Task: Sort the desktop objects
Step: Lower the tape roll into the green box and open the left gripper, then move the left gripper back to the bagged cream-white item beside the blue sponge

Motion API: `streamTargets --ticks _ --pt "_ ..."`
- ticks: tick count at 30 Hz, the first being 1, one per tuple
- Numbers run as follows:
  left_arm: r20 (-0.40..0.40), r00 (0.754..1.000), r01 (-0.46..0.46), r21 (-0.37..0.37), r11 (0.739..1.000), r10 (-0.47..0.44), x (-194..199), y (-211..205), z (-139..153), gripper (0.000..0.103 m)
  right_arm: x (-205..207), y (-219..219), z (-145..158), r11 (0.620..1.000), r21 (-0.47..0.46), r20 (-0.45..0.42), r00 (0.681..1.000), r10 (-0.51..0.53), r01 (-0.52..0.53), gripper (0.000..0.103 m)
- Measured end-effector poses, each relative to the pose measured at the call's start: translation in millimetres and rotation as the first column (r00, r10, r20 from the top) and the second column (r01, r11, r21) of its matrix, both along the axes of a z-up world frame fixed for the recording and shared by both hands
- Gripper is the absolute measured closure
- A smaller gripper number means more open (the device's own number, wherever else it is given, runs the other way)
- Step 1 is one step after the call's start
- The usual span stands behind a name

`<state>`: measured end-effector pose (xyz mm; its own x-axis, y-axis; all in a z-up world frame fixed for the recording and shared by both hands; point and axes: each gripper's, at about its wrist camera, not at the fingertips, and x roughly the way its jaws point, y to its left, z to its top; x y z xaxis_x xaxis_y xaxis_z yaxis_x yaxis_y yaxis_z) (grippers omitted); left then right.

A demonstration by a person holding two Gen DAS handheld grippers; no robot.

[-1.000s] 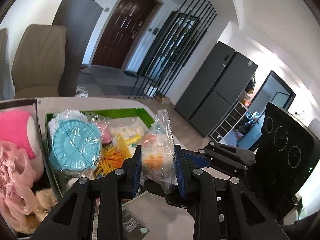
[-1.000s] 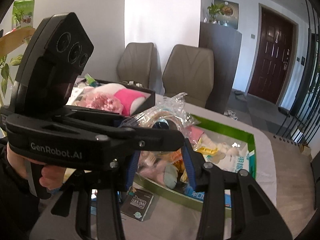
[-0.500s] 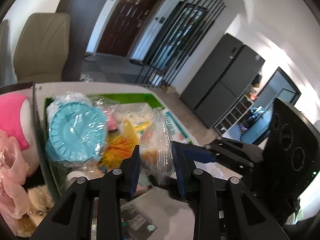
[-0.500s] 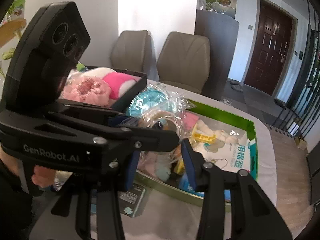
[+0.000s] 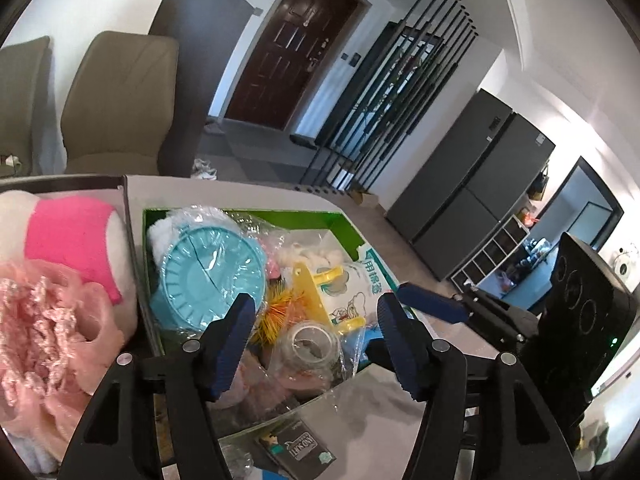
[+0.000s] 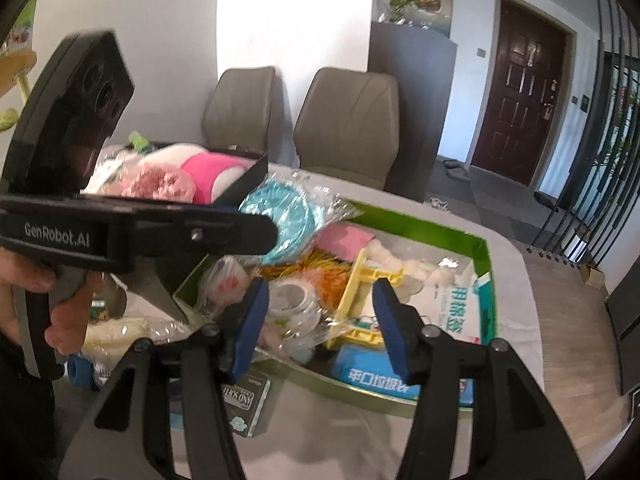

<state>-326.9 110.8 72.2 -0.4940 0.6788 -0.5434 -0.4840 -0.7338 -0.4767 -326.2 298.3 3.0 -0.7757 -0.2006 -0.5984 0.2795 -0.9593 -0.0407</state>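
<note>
Entry — clear plastic bag holding a tape roll (image 5: 310,346): released by the left tool (image 5: 314,322), whose jaws had spread wide; bag lay inside the green-walled cardboard box (image 5: 340,222). Right tool (image 6: 318,324) also spread, empty — one item sorted.

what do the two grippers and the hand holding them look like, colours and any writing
Both are black plastic with blue pads on the fingers and silver pivot screws. The left gripper, seen from the right wrist view, has a white "GenRobot.AI" marking on its side and a black angular head with round lenses. The right gripper has the same build. The bare left hand grips a black and grey handle, with a dark sleeve.
</note>
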Motion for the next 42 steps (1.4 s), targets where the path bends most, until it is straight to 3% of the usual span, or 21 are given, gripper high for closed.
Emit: streamTargets --ticks 11,13,16,18,23,28,35,40,42 --pt "-0.084 0.994 -0.071 -0.041 0.997 0.068 15 -13 18 0.025 13 3 16 1.0 -0.022 -0.069 0.998 -0.004 0.002 0.03" --pt "-0.108 0.991 -0.087 -0.048 0.995 0.081 19 -18 20 0.022 17 4 19 1.0 -0.023 -0.09 0.996 -0.008 0.006 0.022" --pt "-0.149 0.98 -0.143 -0.063 0.988 0.132 24 -26 27 0.001 24 4 26 1.0 -0.017 -0.135 0.991 -0.023 0.02 0.008" --pt "-0.17 0.972 -0.179 -0.069 0.982 0.165 27 -30 33 0.001 30 5 32 0.999 -0.012 -0.181 0.983 -0.037 0.036 0.0" --pt "-0.211 0.954 -0.231 -0.061 0.971 0.213 38 -45 48 0.001 45 10 45 0.997 -0.018 -0.293 0.954 -0.071 0.069 0.0" --pt "-0.244 0.937 -0.271 -0.061 0.961 0.249 47 -59 55 0.001 48 13 49 0.997 -0.029 -0.309 0.948 -0.08 0.074 0.0" --pt "-0.336 0.887 -0.39 -0.174 0.904 0.317 64 -74 66 0.001 58 10 56 0.997 -0.048 -0.33 0.941 -0.069 0.056 0.0" --pt "-0.376 0.857 -0.436 -0.166 0.885 0.351 81 -88 75 0.001 66 7 62 0.997 -0.067 -0.339 0.939 -0.051 0.03 0.0" --pt "-0.405 0.829 -0.488 -0.186 0.853 0.386 89 -94 76 0.001 68 7 64 0.997 -0.074 -0.344 0.938 -0.045 0.021 0.0"
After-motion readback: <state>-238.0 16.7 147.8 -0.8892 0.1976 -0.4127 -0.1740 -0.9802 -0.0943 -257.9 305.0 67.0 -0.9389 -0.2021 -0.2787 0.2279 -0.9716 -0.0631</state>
